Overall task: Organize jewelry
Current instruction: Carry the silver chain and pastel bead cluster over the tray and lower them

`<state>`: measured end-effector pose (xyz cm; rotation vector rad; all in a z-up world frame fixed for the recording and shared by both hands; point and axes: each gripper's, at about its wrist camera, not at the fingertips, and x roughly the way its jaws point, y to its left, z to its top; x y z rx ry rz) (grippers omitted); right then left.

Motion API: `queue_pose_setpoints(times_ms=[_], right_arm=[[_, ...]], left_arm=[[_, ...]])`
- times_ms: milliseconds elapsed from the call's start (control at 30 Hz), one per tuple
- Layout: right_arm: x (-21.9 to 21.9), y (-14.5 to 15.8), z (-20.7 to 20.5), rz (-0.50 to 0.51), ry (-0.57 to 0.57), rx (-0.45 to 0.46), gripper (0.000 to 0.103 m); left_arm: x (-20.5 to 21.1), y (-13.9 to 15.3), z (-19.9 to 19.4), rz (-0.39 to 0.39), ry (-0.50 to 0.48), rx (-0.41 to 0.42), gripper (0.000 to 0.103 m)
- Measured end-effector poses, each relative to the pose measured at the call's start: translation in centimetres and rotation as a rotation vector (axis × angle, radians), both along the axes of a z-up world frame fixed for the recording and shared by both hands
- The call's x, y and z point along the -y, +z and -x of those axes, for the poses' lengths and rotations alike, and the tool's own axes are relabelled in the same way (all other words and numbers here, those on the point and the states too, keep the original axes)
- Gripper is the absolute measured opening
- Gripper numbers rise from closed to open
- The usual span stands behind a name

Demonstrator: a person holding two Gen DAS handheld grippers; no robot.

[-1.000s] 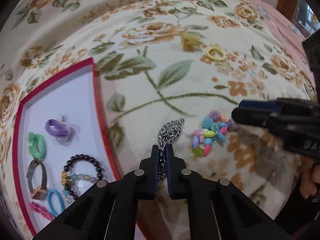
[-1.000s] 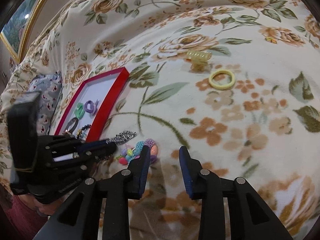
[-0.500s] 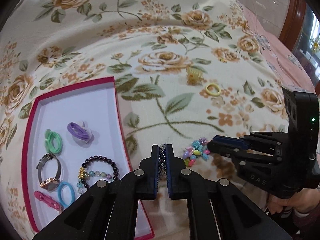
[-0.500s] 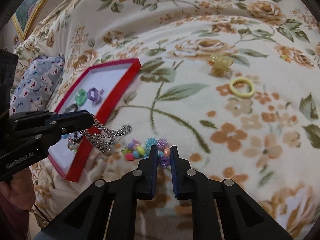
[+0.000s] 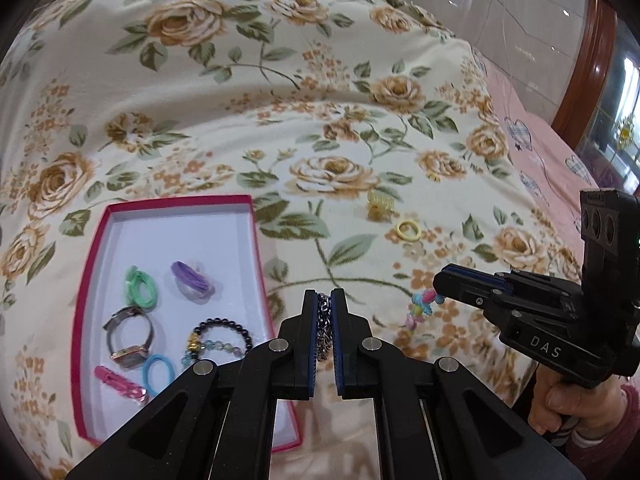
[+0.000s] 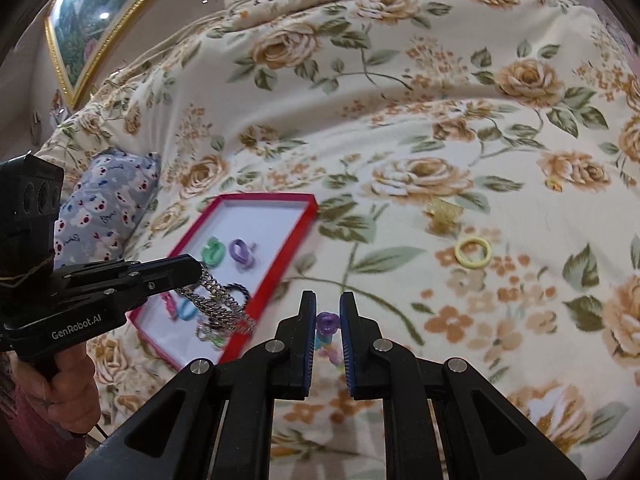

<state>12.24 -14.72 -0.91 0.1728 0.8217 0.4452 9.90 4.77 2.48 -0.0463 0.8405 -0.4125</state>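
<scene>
My left gripper (image 5: 324,300) is shut on a silver chain (image 5: 324,330), which the right wrist view shows dangling (image 6: 222,304) over the near corner of the red tray (image 6: 276,272). The tray (image 5: 258,264) has a white floor and holds hair ties, a watch, a dark bead bracelet and a pink clip. My right gripper (image 6: 327,322) is shut on a string of colourful plastic beads (image 6: 326,336), lifted off the floral bedspread. In the left wrist view those beads (image 5: 422,308) hang from the right gripper's tip (image 5: 440,280).
A yellow hair ring (image 5: 408,231) and a gold hair claw (image 5: 379,203) lie on the bedspread to the right of the tray. A blue patterned pillow (image 6: 104,208) sits left of the tray. A framed picture (image 6: 100,28) hangs on the wall. Hands (image 5: 568,396) grip both handles.
The right gripper closed on the colourful beads and lifted them off the bed. The left gripper rose with the chain and swung it toward the tray.
</scene>
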Motion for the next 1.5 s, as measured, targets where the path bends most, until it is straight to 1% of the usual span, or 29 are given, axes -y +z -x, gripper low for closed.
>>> queue_pose_setpoints(times_ms=[267,467,733,1167,1300,1500], right_arm=[[-2.7,0.6,0.1,-0.024,0.060,0.010,0.011],[-5.1,0.9,0.1,-0.037,0.109,0.015,0.011],[-8.9,0.8,-0.1,-0.051,0.184,0.007,0.011],[-14.6,-1.3,-0.3,-0.064,0.297,-0.049,0.011],[-15.5,-2.2,-0.5,-0.071,0.312,-0.072,0.011],[-15.8,-4.2,-1.2,-0.044,0.301,-0.115,0.011]], left_arm=[[-3.8,0.7,1.5,0.025,0.072,0.000,0.005],[-6.9,0.4,2.4,0.045,0.150,-0.016,0.005],[-9.6,-0.3,3.0,0.061,0.215,-0.035,0.005],[-12.2,-2.5,2.6,0.074,0.280,-0.086,0.005],[-13.1,-3.3,2.4,0.071,0.306,-0.107,0.005],[-13.9,-4.7,1.9,0.061,0.338,-0.135,0.005]])
